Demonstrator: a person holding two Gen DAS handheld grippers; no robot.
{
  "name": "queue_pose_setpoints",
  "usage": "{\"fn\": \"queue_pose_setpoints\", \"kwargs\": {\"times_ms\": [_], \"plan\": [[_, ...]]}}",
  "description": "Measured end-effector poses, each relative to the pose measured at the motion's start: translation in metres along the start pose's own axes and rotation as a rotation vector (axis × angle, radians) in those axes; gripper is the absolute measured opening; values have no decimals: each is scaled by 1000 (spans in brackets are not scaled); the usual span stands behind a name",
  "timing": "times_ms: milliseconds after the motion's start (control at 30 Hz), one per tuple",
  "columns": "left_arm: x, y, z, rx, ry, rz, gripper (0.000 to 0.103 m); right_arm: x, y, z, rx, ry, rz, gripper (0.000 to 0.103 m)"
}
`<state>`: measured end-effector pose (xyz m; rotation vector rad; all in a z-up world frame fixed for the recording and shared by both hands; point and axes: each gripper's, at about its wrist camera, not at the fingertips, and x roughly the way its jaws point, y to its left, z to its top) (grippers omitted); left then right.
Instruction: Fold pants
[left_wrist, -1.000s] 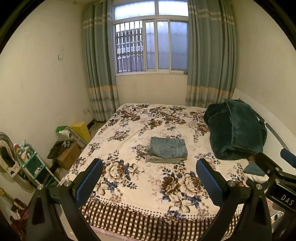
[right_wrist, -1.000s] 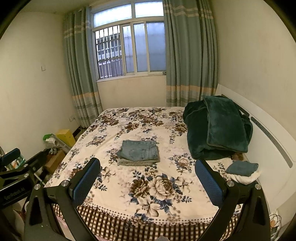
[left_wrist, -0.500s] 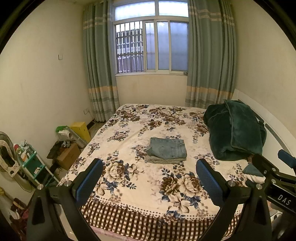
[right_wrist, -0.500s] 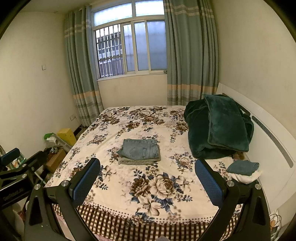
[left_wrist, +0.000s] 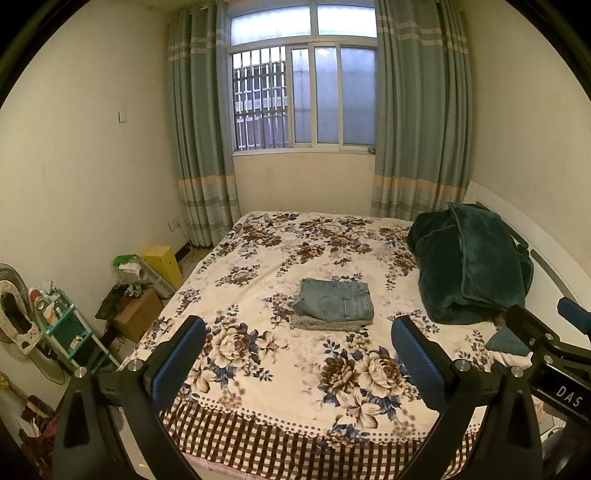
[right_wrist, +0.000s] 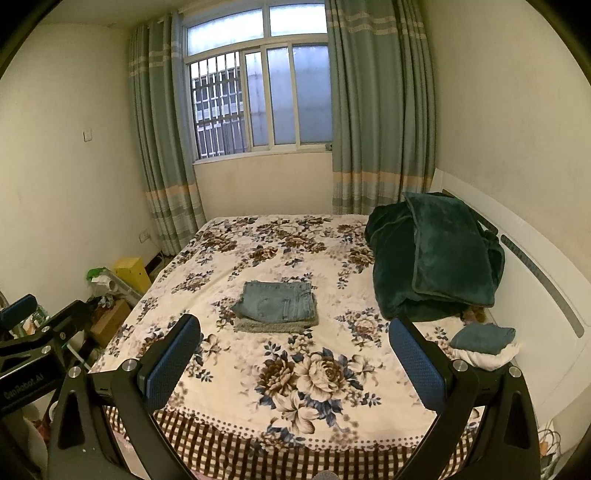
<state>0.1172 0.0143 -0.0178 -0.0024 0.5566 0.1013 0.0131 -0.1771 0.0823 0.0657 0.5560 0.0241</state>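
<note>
Folded blue jeans lie on top of a folded grey garment in the middle of the floral bed; they also show in the right wrist view. My left gripper is open and empty, held back above the bed's foot edge, well short of the jeans. My right gripper is open and empty too, at a similar distance. Each gripper shows at the edge of the other's view.
A dark green blanket is heaped at the right by the white headboard. A small pile of folded cloths lies near the right corner. Boxes and a shelf with clutter stand on the floor left of the bed.
Both views have drifted slightly; the jeans sit a little further away and lower in the frame. Both grippers stay open and the clothes have not moved.
</note>
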Motion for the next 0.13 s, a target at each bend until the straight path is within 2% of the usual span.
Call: {"fn": "queue_pose_setpoints", "kwargs": {"times_ms": [133], "plan": [[-1,-1,1,-1,-4,3,103,1,-1,1,2,2,1,103]]}}
